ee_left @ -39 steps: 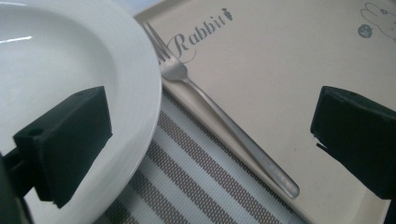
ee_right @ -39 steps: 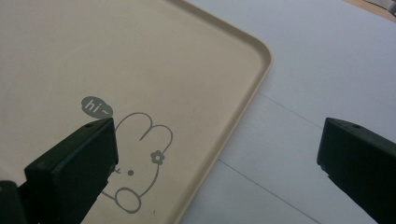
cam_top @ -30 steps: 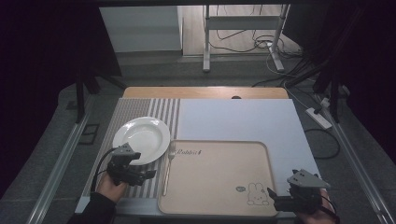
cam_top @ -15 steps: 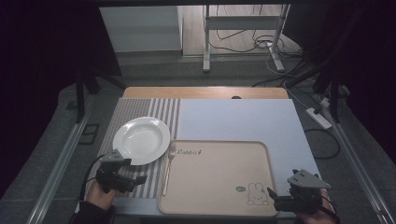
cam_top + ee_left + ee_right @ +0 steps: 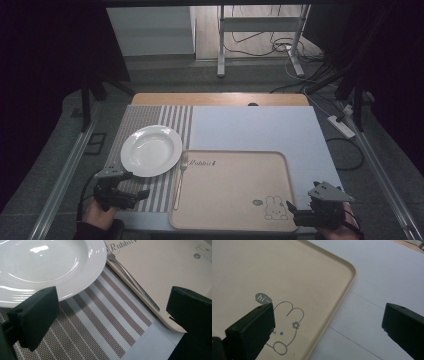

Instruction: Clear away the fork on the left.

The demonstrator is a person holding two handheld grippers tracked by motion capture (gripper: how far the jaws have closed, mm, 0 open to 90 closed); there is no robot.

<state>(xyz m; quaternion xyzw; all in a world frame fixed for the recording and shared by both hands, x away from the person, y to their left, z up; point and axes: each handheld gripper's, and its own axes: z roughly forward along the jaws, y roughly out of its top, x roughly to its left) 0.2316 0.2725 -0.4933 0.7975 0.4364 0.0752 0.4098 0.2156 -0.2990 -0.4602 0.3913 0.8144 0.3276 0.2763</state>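
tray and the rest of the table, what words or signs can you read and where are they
"Rabbit" in script, on the tray near its far left corner, by the fork; the left gripper view cuts it to "Rabbi".
"hi~" in a grey speech bubble on the tray, above the rabbit drawing at its near right corner.
The plate, striped mat and white sheet carry no text.

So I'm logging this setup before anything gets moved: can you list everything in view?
plate: 1, white, on the striped mat, left of the tray
fork: 1, silver, along the tray's left edge
tray: 1, beige, rabbit print, front centre
striped mat: 1, brown and white, table's left
sheet: 1, pale blue, under the tray
table: 1, wood
left gripper: black, open, near the plate
right gripper: black, open, at the tray's right corner
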